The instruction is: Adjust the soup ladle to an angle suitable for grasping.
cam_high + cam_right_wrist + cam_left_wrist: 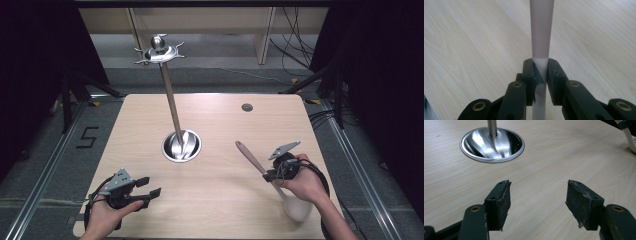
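A spoon [255, 162] with a mauve handle and a whitish bowl is held off the wooden table [225, 125] at the right, handle pointing up and left, bowl [296, 208] near the front edge. My right gripper [270, 175] is shut on its stem; in the right gripper view the pads [529, 72] press on the white stem just below the mauve handle [541, 27]. My left gripper [150, 187] rests at the front left, open, with bare table between its pads [501, 202]. A steel stand with a round base [181, 145], a tall pole and a hooked top [160, 51] rises at the table's middle.
The stand's shiny base [492, 144] lies ahead of the left gripper. A small round grommet [247, 107] sits at the table's far right. Cables and dark stands ring the table on the floor.
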A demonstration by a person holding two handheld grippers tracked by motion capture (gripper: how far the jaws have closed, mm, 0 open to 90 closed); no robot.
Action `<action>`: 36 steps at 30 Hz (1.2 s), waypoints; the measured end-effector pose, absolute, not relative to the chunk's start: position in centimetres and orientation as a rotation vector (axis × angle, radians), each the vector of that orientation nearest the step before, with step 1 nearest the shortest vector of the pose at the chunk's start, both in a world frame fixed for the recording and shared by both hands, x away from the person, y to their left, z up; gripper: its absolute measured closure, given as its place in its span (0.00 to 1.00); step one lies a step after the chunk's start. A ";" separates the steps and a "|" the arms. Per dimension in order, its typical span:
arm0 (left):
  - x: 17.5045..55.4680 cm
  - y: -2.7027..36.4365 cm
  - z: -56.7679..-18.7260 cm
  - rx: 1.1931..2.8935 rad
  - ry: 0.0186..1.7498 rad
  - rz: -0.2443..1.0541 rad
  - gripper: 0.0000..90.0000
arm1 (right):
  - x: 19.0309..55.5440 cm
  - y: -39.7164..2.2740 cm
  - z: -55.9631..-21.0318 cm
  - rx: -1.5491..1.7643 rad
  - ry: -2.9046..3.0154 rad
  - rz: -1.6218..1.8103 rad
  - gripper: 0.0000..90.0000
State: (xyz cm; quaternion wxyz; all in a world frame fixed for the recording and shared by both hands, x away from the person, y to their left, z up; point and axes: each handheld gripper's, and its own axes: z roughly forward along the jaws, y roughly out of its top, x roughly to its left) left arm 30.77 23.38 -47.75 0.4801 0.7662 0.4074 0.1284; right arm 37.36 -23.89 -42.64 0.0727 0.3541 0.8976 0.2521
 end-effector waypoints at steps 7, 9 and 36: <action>30.8 23.5 -47.7 1.848 1.001 0.319 0.39 | 36.6 -24.5 -42.3 1.082 2.598 0.903 0.87; 30.8 23.6 -47.6 1.840 0.991 0.323 0.39 | 36.3 -24.7 -42.3 1.092 2.572 0.934 0.87; 32.8 23.3 -44.8 1.773 0.957 0.375 0.39 | 34.8 -26.1 -42.1 0.961 2.313 1.311 0.87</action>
